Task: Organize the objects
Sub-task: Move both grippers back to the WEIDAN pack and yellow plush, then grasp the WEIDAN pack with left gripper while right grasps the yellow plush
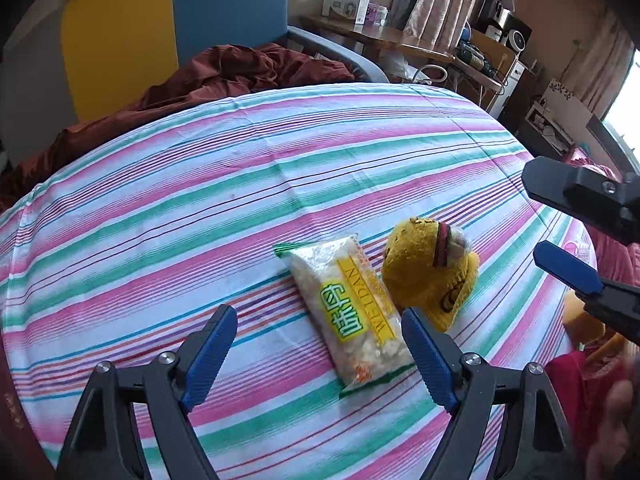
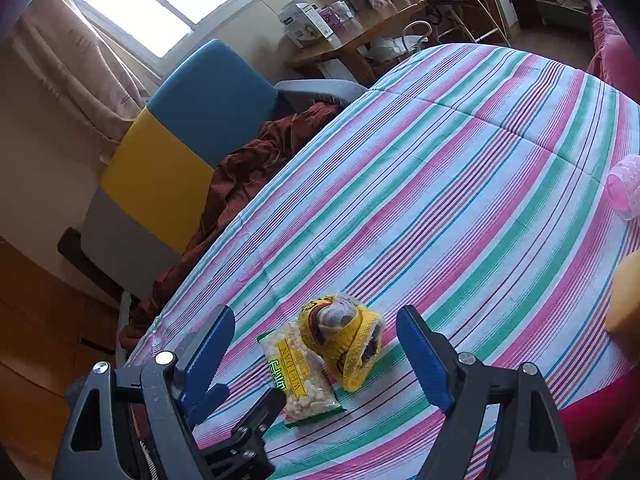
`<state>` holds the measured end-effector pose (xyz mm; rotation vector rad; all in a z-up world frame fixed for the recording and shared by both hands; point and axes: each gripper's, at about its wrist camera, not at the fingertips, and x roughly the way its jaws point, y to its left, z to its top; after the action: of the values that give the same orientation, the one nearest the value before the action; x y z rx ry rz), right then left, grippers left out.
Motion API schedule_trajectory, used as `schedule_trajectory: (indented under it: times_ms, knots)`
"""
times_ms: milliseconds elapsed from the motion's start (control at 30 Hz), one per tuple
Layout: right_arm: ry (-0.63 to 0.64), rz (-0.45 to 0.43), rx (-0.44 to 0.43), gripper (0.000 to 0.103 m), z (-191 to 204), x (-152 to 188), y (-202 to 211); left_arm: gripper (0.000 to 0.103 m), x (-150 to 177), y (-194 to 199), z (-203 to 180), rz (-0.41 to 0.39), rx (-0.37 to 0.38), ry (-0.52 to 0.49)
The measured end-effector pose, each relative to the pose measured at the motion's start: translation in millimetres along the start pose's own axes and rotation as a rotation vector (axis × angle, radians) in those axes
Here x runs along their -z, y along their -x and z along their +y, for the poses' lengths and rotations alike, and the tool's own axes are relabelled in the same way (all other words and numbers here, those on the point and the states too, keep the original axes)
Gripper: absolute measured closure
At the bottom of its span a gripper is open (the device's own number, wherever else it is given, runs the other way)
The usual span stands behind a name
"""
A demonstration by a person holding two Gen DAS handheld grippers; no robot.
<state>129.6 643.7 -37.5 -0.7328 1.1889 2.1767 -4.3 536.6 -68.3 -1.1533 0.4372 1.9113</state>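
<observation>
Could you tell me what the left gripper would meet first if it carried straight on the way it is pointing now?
Most likely the snack packet: it lies on the striped cloth just ahead of the open left gripper, nearer its right finger. Depth is unclear, so the yellow sock bundle beside it might be brushed too.

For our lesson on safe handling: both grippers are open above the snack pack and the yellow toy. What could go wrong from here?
1. The pack touches the toy, so grabbing one may drag the other.
2. The left gripper and right gripper are close together and may collide.
3. Jaws could crush the snacks.
</observation>
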Motion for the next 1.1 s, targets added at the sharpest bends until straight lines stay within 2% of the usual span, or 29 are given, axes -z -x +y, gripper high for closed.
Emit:
schedule_trajectory:
  times_ms: [67, 200, 267, 300, 400, 600, 733, 867, 967, 1100]
  knots:
    - [0.006, 0.007, -0.004, 0.019, 0.9, 0.3, -1.3, 0.018, -5.0, -14.3, -3.8, 0.022, -0.026, -0.012]
    - [0.007, 0.007, -0.004, 0.019, 0.2, -0.5, -2.1, 0.019, -11.3, -34.8, -5.8, 0.06, -0.021, 0.002]
    - [0.009, 0.007, -0.003, 0.019, 0.4, -0.4, -2.4, 0.029, -10.6, -37.5, -3.0, 0.053, -0.028, -0.003]
    - [0.013, 0.01, -0.003, 0.019, 0.6, -0.5, -3.2, 0.047, -7.8, -33.2, -1.5, 0.03, -0.037, -0.011]
    - [0.022, 0.025, 0.01, 0.019, 1.0, -0.5, -7.5, 0.053, 7.0, -18.8, 9.5, 0.013, -0.01, -0.015]
    - [0.025, 0.054, 0.037, 0.019, 0.9, 0.9, -12.9, 0.054, 68.0, 21.8, 41.5, -0.042, -0.029, -0.015]
    - [0.041, 0.12, 0.069, 0.019, 3.2, 3.8, -25.1, 0.054, 102.7, 46.0, 62.9, -0.07, -0.031, 0.015]
    - [0.065, 0.179, 0.139, 0.019, 5.7, 7.1, -38.9, 0.054, 112.8, 53.1, 73.8, -0.079, -0.019, 0.026]
    - [0.062, 0.191, 0.203, 0.019, 5.7, 5.4, -48.1, 0.054, 116.1, 53.5, 74.5, -0.098, -0.023, 0.012]
    - [0.075, 0.214, 0.229, 0.017, 13.9, 1.9, -67.3, 0.054, 120.7, 53.5, 72.1, -0.134, -0.026, 0.004]
